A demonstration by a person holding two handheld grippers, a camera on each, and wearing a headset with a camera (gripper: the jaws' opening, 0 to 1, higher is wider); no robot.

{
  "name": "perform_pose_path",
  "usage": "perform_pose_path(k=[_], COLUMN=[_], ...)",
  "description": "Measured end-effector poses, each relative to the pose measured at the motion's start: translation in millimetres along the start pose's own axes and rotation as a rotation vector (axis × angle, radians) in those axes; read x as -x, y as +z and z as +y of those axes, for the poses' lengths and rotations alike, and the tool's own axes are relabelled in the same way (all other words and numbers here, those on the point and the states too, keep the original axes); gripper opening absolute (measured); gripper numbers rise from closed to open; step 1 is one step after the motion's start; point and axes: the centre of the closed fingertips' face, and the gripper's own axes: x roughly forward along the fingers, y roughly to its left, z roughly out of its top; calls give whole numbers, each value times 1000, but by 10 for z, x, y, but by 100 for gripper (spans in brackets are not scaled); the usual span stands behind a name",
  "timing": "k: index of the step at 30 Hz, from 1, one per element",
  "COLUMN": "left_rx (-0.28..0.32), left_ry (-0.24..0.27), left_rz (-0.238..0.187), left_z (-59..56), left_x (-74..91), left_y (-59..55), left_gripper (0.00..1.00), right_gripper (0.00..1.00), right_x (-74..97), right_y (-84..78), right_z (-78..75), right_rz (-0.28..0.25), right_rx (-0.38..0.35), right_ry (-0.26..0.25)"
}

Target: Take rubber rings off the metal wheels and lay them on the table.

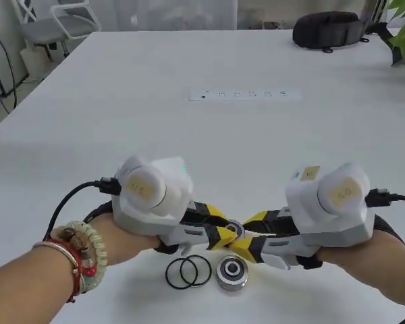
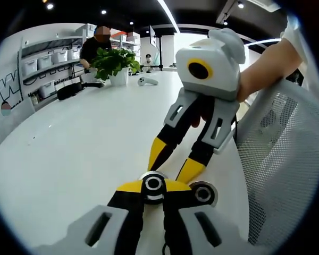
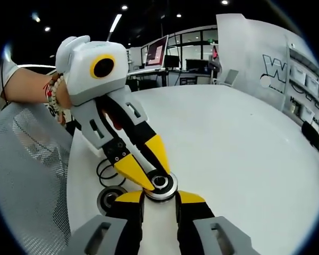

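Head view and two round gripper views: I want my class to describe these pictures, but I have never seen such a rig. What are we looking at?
There is no robot here. A person holds a two-jaw hand tool in each hand. The head view comes from a headset camera looking down at a white table. Each round view comes from a camera riding on one gripper. The left gripper is shut on a small metal wheel. The right gripper meets it there, but I cannot tell whether it grips. On the table lie two black rubber rings and a second metal wheel.
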Motion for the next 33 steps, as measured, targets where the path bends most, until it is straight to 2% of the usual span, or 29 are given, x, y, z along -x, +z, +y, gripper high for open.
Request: perform_pose_path(k=[9,20,22,24,26,29,33], left_rx=[5,11,13,14,15,16,16], left_ry=[3,9,11,12,12,13,12], left_rz=[-2,-7,-8,-9,-10,-9,-10], left_z=[0,2,2,4,0,0,0], left_x=[3,-2,-3,-4,-7,-8,-8], left_y=[0,2,1,2,2,1,1], left_gripper=[7,7,7,7,7,7,7], right_gripper=[17,14,10,1,1,0,0], right_x=[22,43,50,67,51,41,35], right_y=[-19,-43,-59,-92,-96,-99,-112], right_z=[-6,-16,-17,-67,-64,-60,-68], right_rz=[11,8,17,25,25,35,47], right_rx=[-9,-97,-90,-98,-129,-97,-118], right_ry=[8,30,31,9,17,7,1])
